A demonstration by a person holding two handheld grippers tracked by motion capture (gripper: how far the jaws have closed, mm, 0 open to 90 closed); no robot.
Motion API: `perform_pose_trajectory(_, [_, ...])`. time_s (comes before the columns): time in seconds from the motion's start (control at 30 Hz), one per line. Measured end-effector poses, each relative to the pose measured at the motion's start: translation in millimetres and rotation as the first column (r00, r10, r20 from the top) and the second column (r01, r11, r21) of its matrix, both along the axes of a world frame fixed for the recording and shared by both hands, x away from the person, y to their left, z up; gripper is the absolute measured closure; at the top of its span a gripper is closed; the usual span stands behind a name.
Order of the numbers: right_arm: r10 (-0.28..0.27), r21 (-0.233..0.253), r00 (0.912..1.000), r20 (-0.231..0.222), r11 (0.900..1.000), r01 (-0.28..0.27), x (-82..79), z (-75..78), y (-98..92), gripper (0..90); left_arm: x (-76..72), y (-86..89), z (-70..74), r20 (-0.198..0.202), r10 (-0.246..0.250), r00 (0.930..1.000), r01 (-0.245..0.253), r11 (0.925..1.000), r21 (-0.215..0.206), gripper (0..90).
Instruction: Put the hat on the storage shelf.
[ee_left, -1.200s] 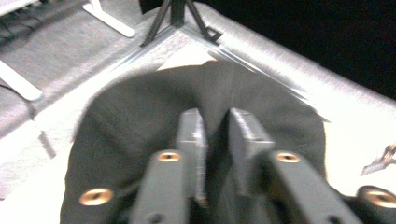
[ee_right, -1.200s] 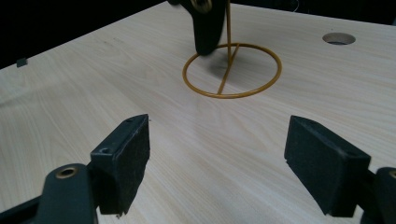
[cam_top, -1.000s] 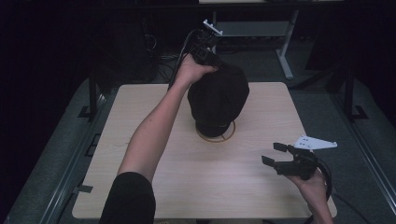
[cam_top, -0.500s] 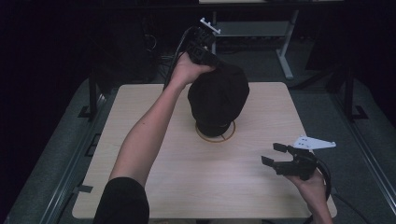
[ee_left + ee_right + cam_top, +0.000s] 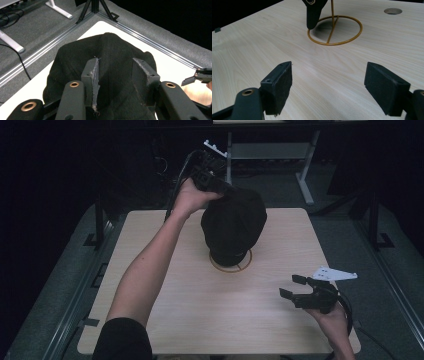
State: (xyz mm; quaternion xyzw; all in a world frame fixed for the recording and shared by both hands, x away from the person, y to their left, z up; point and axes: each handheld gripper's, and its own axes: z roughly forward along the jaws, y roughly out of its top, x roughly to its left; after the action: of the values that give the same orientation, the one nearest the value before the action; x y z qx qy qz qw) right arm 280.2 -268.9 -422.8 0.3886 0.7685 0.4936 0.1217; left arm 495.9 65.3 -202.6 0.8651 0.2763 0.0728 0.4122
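Black knitted cloth — a hat (image 5: 233,222) — sits over a gold wire stand (image 5: 231,265) near the middle of the pale wooden tabletop (image 5: 165,310); the left tongs (image 5: 216,182) are at its far upper side, and in the left gripper view their jaws stand on either side of a raised fold of the fabric (image 5: 113,62), seemingly pinching it, though I cannot tell how firmly. The hat drapes over the stand, its lower edge hanging above the ring base (image 5: 335,30) in the right gripper view; so, as I judge it, the hat is gripped but not yet off — lifting it clear of the stand and setting it down are left. The right tongs (image 5: 295,287) hover spread wide and empty over the near right of the tabletop, well apart from the hat.
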Motion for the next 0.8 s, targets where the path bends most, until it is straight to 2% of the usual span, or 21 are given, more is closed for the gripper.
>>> perform_pose_trajectory(0.07, [0.004, 0.004, 1.0000, 0.000, 1.000, -0.004, 0.4, -0.2, 0.3, 21.3, -2.1, 5.4, -0.6, -0.003, 0.003, 1.0000, -0.003, 0.9996, -0.029, 56.2])
perform_pose_trajectory(0.17, [0.001, 0.004, 1.0000, 0.002, 1.000, -0.001, 0.7, 0.0, 0.4, 21.2, -5.6, 12.1, -2.5, 0.000, 0.011, 0.9999, -0.011, 0.9996, -0.025, 56.1])
perform_pose_trajectory(0.27, [0.003, 0.005, 1.0000, 0.000, 1.000, -0.003, 1.0, 0.0, 0.5, 21.2, -11.0, 19.6, -3.6, 0.005, 0.026, 0.9996, -0.026, 0.9986, -0.047, 55.9])
perform_pose_trajectory(0.43, [-0.007, 0.020, 1.0000, -0.003, 1.000, 0.007, 2.6, -0.2, 2.8, 20.5, -20.5, 31.6, -4.0, 0.013, 0.029, 0.9995, -0.028, 0.9980, -0.057, 53.7])
perform_pose_trajectory(0.8, [-0.018, 0.009, 0.9998, 0.004, 1.000, 0.018, 5.1, 0.7, 5.6, 19.7, -45.5, 57.1, -9.5, 0.040, 0.034, 0.9986, -0.031, 0.9966, -0.076, 51.1])
